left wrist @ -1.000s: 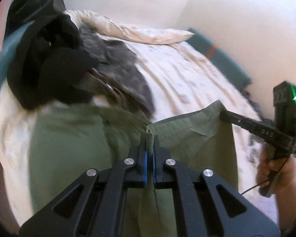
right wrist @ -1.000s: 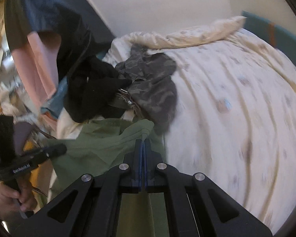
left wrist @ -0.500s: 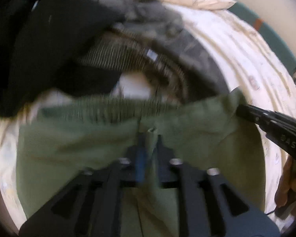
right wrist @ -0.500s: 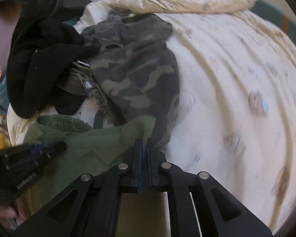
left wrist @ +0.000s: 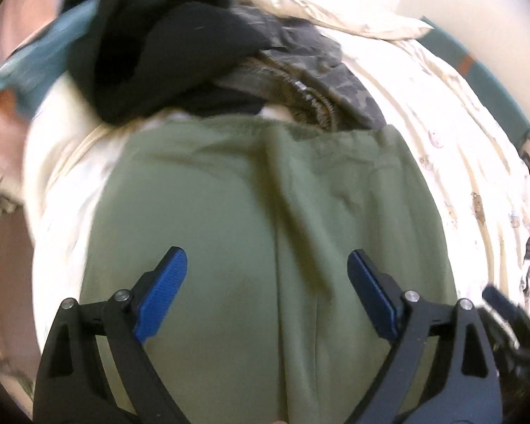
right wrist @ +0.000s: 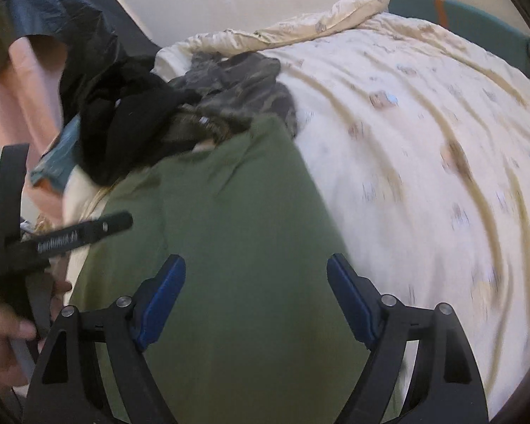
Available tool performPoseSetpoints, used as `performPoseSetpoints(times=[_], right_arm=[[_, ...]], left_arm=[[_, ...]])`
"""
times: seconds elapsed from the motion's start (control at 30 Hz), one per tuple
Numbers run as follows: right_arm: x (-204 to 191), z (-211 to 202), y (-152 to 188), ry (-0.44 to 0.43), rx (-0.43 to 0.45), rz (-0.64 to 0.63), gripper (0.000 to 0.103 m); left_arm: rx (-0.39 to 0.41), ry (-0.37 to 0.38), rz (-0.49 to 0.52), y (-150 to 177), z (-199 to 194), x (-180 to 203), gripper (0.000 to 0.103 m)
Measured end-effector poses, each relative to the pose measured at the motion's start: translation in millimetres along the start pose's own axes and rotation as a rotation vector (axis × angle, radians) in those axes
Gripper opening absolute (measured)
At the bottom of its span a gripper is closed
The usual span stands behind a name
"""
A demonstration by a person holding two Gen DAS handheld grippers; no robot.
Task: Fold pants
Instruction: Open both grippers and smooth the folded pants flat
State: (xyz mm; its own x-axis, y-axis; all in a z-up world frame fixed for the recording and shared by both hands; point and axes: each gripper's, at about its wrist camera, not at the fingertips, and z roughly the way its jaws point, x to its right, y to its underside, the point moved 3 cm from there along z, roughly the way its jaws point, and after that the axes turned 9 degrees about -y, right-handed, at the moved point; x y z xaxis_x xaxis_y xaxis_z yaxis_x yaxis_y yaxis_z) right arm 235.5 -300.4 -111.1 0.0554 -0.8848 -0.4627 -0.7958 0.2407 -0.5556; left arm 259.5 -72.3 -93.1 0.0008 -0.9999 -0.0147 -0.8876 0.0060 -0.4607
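Blue pads (left wrist: 162, 296) are spreading on our left gripper (left wrist: 266, 296), gripping nothing; our right gripper (right wrist: 256, 298) is opening too, empty. Below both, the pants (left wrist: 229, 212) are lying flat on the bed (right wrist: 424, 176). At twelve o'clock of the pants, camo clothes (left wrist: 321, 67) and black clothes (left wrist: 180, 49) are sitting piled.

The pants (left wrist: 229, 240) are olive green and lie flat on the bed, folded lengthwise. A seam runs down the middle; the waistband end touches the dark clothes.
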Motion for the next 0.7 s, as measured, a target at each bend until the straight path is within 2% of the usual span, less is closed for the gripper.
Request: performPoseSetpoints(times=[0.13, 0.2, 0.3, 0.43, 0.57, 0.7], right_arm=[[-8.6, -35.0, 35.0, 0.003, -0.019, -0.009, 0.084], [-10.6, -51.5, 47.8, -0.046, -0.036, 0.021, 0.084], [-16.4, -70.6, 63.9, -0.046, -0.033, -0.026, 0.084], [-19.9, -64.1, 76.1, -0.052, -0.08, -0.063, 0.084], [-27.9, -58.2, 76.7, -0.079, -0.1, -0.091, 0.084], [-29.1, -56.9, 78.7, -0.144, -0.108, -0.043, 0.084]], left_arm=[[0.002, -0.03, -0.07, 40.4, -32.2, -16.6, 0.09], [-0.005, -0.052, -0.08, 61.8, -45.5, -22.8, 0.09], [-0.003, -0.08, -0.09, 88.5, -59.9, -29.4, 0.09], [-0.016, -0.136, -0.137, 116.7, -67.7, -38.4, 0.09], [-0.037, -0.141, -0.175, 129.3, -70.3, -37.7, 0.09], [-0.042, -0.162, -0.166, 134.7, -71.4, -29.9, 0.09]])
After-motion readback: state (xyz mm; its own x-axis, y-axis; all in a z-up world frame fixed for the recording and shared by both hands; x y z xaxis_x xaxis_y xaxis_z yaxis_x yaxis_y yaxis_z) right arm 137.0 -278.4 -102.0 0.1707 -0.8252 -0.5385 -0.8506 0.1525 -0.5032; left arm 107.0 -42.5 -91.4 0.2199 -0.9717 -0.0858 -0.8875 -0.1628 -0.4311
